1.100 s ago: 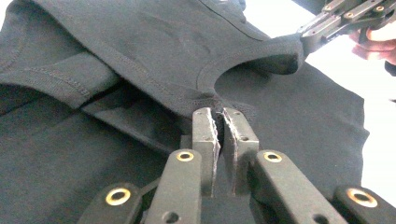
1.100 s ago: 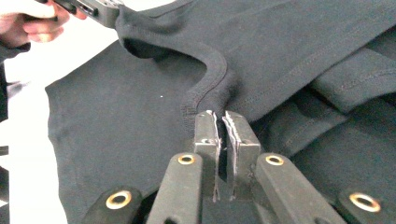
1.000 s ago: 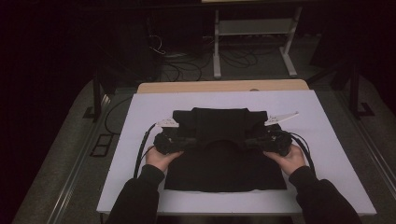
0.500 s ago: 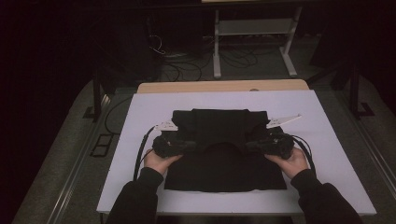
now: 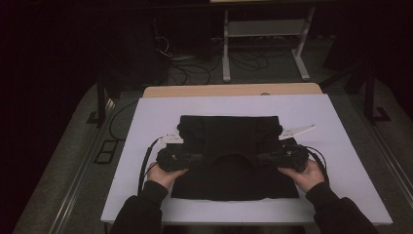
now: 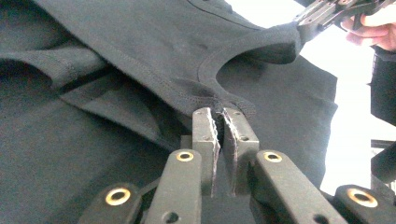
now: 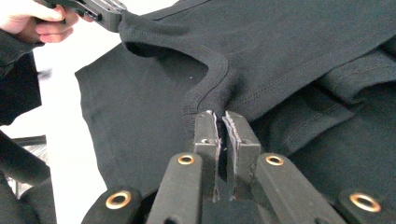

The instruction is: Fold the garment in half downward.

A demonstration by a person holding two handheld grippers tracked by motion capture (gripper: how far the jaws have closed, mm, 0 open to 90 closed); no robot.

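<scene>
While the black T-shirt [image 5: 229, 156] lies spread on the white board [image 5: 341, 126] that covers the table, both grippers are clenched on it at the two ends of its curved neckline. From above, the left gripper [image 5: 195, 158] sits at the garment's left side, held in the person's left hand [image 5: 163, 173], and the right gripper [image 5: 263, 157] sits at its right side, held in the right hand [image 5: 304, 173]; the two tools point inward toward each other, level with one another, with the dark arc of the collar between them. Along the left gripper's own jaws, its tip [image 6: 219, 119] is pinched tight on the ribbed collar seam [image 6: 205, 70], the cloth rising from the pads and running up to the other gripper [image 6: 322, 14] at the far end of the neckline. Along the right gripper's jaws the picture mirrors this: its tip [image 7: 220, 122] is closed on the collar hem [image 7: 219, 70], with the fabric stretching away to the opposite gripper [image 7: 100, 11]. The lower part of the shirt lies flat on the board toward the person, and a folded layer with a sleeve lies on the far side of the grippers
</scene>
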